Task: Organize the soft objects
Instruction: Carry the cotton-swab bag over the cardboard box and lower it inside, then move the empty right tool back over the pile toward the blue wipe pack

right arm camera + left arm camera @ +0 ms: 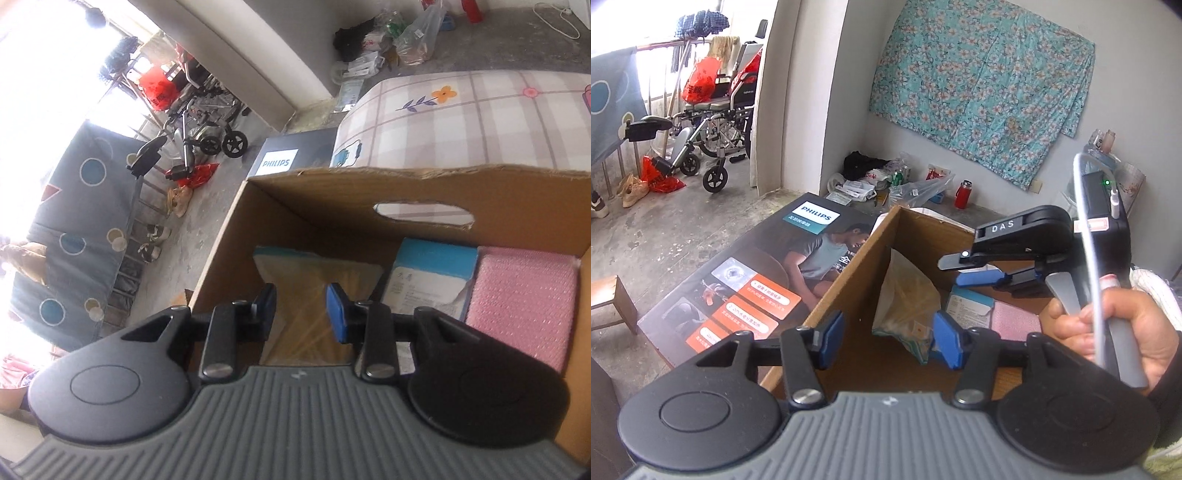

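We held both grippers over an open cardboard box (pixel 498 199). The left gripper (pixel 886 338) stood with its jaws apart, a clear plastic bag of pale yellowish stuff (pixel 905 295) leaning in the box corner just beyond them, unpinched. The right gripper (pixel 301 314) had its jaws narrowly apart, empty, above that bag. A blue-and-white packet (pixel 432 273) and a pink bubble-wrap pouch (pixel 524 306) lay beside it.
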Tool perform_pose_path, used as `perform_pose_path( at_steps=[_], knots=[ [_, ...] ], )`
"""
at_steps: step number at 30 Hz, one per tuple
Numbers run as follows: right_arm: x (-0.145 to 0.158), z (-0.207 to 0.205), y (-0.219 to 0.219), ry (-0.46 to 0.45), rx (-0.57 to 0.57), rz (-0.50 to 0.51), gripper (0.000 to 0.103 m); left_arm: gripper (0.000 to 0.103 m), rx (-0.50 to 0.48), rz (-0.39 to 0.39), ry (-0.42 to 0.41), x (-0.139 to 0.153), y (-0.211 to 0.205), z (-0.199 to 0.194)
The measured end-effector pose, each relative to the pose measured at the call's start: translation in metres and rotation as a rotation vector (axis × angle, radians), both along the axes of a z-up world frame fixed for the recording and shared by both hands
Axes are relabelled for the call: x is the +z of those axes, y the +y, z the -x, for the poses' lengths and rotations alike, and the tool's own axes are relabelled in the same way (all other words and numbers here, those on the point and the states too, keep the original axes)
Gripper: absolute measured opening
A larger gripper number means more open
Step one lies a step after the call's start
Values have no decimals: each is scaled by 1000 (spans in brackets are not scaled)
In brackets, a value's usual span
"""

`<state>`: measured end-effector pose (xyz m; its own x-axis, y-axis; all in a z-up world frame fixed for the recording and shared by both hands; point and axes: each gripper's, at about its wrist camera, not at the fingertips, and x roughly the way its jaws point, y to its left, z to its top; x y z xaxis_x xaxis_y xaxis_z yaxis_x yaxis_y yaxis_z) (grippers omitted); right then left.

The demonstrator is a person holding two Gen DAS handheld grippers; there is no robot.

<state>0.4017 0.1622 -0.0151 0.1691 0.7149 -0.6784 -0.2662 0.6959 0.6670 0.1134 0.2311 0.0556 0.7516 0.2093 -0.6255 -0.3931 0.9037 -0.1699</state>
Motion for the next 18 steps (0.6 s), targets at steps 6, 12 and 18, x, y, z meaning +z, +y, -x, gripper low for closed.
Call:
perform_pose_path(
  at_steps=[6,12,18],
  knots=[
    [35,43,-27,-38,38,-65,30,70,-29,7,4,4,-21,11],
    [67,95,-116,-122,-40,-154,40,78,-114,-4,-16,8,-65,17],
    [65,139,-220,-166,-230,-140,42,83,-263,-6,-48,6,-124,13]
  ],
)
